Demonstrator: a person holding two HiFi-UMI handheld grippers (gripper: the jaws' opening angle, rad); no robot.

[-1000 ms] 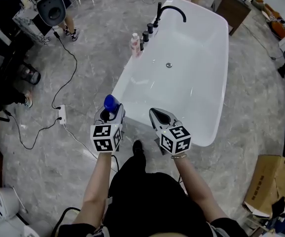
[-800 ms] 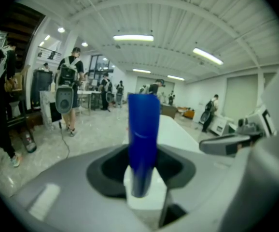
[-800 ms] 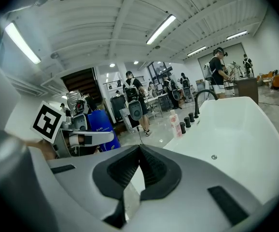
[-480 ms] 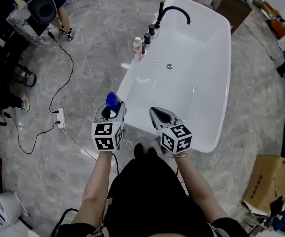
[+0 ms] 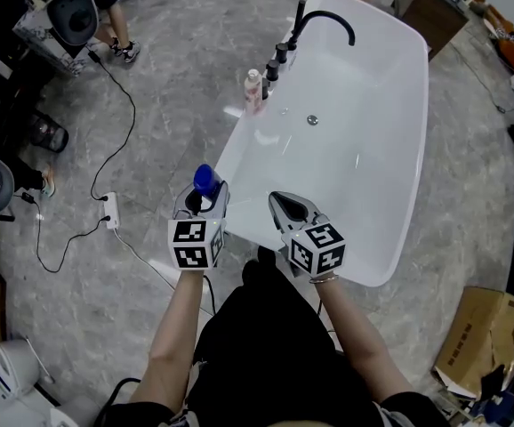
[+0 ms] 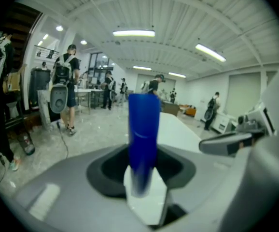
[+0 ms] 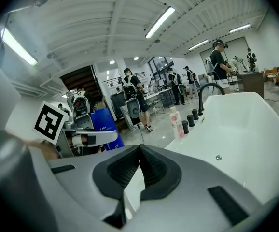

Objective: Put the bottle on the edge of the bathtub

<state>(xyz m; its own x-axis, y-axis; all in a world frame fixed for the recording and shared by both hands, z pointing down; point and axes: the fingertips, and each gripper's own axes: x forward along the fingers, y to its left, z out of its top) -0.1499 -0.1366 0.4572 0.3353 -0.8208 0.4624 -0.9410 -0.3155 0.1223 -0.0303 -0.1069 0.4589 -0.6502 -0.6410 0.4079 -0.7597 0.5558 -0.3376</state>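
Blue bottle [image 5: 204, 179] gripped upright in left tongs [image 5: 205, 199]; right tongs [image 5: 282, 205] closed, empty, beside white bathtub [image 5: 346, 176].

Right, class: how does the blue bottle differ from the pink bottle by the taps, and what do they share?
The blue bottle is clamped in the left gripper, off the tub; the pink bottle stands free on the rim of the bathtub. The blue bottle is solid dark blue; the pink bottle is pale. Both look upright.
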